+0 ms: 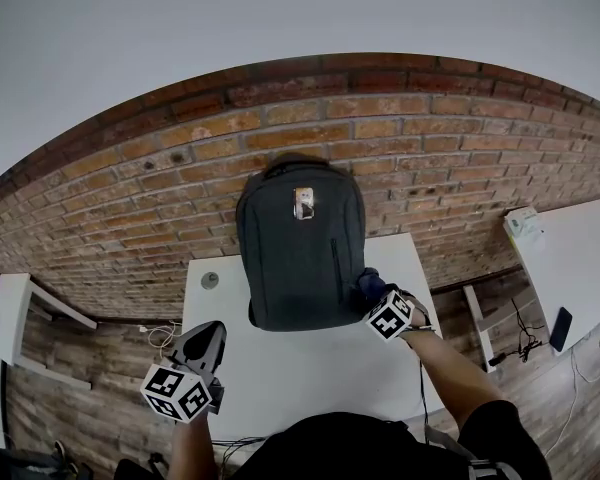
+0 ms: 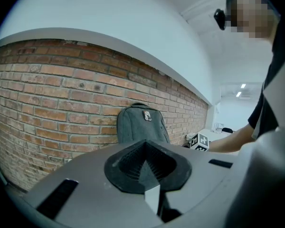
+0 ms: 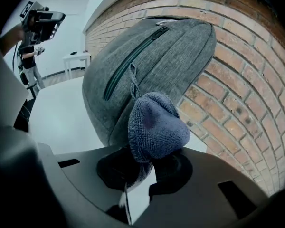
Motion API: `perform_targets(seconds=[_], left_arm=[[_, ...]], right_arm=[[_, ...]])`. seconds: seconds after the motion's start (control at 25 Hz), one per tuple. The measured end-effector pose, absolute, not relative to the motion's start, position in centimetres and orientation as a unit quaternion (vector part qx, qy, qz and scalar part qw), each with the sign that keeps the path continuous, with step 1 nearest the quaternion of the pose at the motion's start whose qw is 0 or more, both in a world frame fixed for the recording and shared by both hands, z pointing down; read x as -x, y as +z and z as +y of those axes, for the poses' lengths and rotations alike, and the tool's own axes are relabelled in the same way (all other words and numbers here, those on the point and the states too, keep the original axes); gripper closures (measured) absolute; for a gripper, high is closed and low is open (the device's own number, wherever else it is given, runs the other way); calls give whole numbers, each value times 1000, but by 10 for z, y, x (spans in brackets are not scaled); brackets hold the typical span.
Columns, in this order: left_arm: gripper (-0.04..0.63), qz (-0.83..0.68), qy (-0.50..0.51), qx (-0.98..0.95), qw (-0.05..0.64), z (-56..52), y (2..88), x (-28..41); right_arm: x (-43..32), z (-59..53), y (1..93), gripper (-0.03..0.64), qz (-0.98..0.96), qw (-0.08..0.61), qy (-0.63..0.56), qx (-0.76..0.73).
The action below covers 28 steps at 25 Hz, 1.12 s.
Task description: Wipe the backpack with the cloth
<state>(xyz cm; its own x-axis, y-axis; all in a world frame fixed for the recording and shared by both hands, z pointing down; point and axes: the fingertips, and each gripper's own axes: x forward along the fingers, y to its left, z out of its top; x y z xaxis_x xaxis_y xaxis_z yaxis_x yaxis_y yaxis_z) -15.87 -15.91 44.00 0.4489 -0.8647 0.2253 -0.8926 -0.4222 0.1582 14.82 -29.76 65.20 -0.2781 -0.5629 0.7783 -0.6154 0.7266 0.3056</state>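
**Cloth held at the side of an upright backpack**

A dark grey backpack [image 1: 300, 248] stands upright at the back of a white table [image 1: 310, 378], leaning against a red brick wall [image 1: 160, 188]. A person stands at the table's near edge with a gripper in each hand. The right gripper [image 1: 373, 294] has its jaws clamped on a bunched blue cloth [image 3: 154, 127], held at the backpack's lower right side, by a zip. Whether the cloth touches the fabric is unclear. The left gripper [image 1: 208, 331] hovers over the table's front left, well apart from the backpack, with its jaws together and nothing between them.
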Motion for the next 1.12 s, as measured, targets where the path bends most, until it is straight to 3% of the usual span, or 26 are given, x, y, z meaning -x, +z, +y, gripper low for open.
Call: perform_targets(seconds=[0.56,1.12], left_arm=[[600,-511,50,-847,138,-164,448,156],[601,-519,49,-842,140,-164,447,169]], right_arm=[[-142,-246,705,552,-793,496,74,-346],[-118,-292,624,552,-825,413,55,-382]])
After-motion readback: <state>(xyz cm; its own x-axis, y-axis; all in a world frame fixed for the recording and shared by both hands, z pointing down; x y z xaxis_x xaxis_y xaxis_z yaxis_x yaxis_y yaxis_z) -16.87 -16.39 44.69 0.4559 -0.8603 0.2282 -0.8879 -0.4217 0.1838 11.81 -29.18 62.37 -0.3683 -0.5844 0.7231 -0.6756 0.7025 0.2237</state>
